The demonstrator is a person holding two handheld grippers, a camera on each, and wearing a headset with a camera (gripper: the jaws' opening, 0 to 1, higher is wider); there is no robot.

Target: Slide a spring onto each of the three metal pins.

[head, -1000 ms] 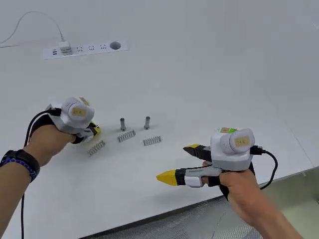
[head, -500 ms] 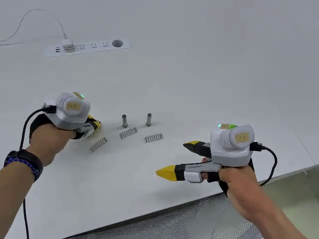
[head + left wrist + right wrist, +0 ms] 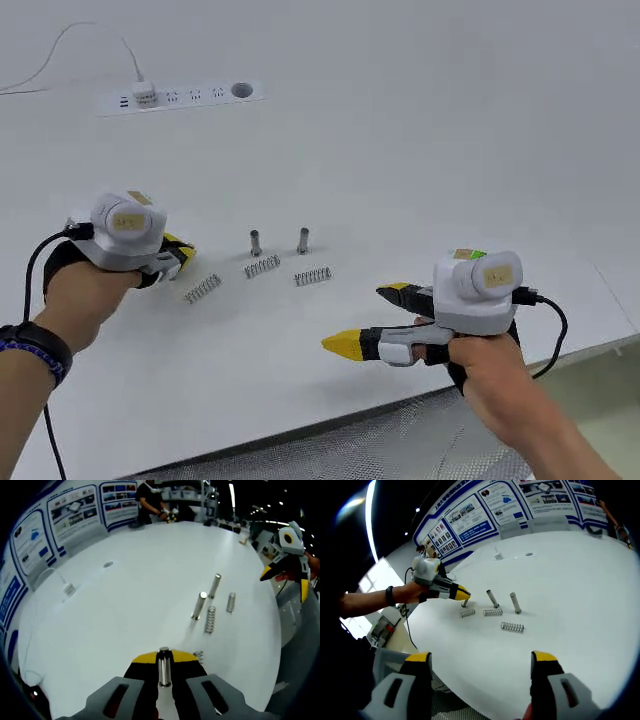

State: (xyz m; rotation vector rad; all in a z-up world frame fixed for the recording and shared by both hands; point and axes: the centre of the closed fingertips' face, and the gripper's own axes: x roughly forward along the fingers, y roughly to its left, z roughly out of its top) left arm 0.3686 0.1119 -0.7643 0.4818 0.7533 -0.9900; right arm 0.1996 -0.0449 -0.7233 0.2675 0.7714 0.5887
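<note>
Springs [image 3: 262,266], three of them, lie flat in a loose row on the white bench [image 3: 400,150], just left of centre in the head view. Two metal pins stand upright just behind them, the left pin [image 3: 255,242] and the right pin [image 3: 303,240]. At the left of that view, the left tongs [image 3: 164,656] are pinching a third pin [image 3: 164,672]. At the lower right, the right tongs [image 3: 481,659] are spread wide above the bench. Compared with the earlier frame, the left tongs have drawn a little farther left of the standing pins.
</note>
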